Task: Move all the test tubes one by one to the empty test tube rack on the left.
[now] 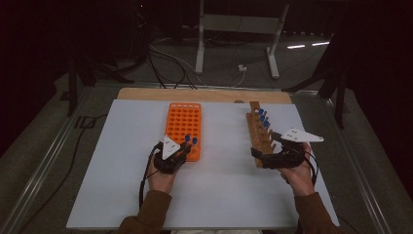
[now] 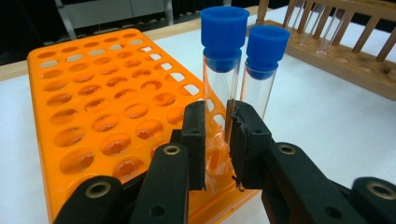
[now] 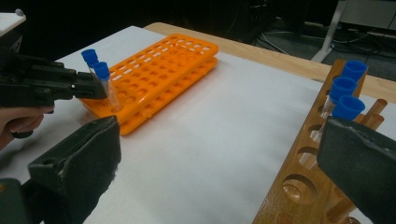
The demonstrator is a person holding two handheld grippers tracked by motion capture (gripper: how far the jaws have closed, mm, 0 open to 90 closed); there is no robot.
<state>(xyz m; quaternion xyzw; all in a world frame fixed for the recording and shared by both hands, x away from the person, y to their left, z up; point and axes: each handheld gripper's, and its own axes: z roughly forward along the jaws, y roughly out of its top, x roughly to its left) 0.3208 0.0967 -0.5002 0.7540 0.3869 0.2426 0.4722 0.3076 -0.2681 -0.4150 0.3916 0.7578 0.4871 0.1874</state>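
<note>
White paper covers the tabletop, dim room behind it, and the work sits in two clusters, one by each hand

Nearest the left gripper is the thing it holds: a clear test tube with a blue cap, pinched low on its glass between the two black jaws, which have closed as far as the tube lets them. The tube stands upright, its long axis running straight up out of the jaws, cap well above them. Its lower end is in or just over a hole at the near corner of the orange rack; whether it has bottomed out I cannot tell. Just beyond it, on the far side of the jaws, a second capped tube stands seated in the neighbouring hole, close enough that the caps nearly meet. My reading is that the coming move turns on this: the tube must go straight down along its own axis, and the jaws must then spread without nudging the neighbour behind

The right gripper holds nothing, its jaws standing wide apart. The wooden rack lies just beside its right jaw, running away from it, with three blue-capped tubes farther along. This hand is plainly the nearer one for those
</note>
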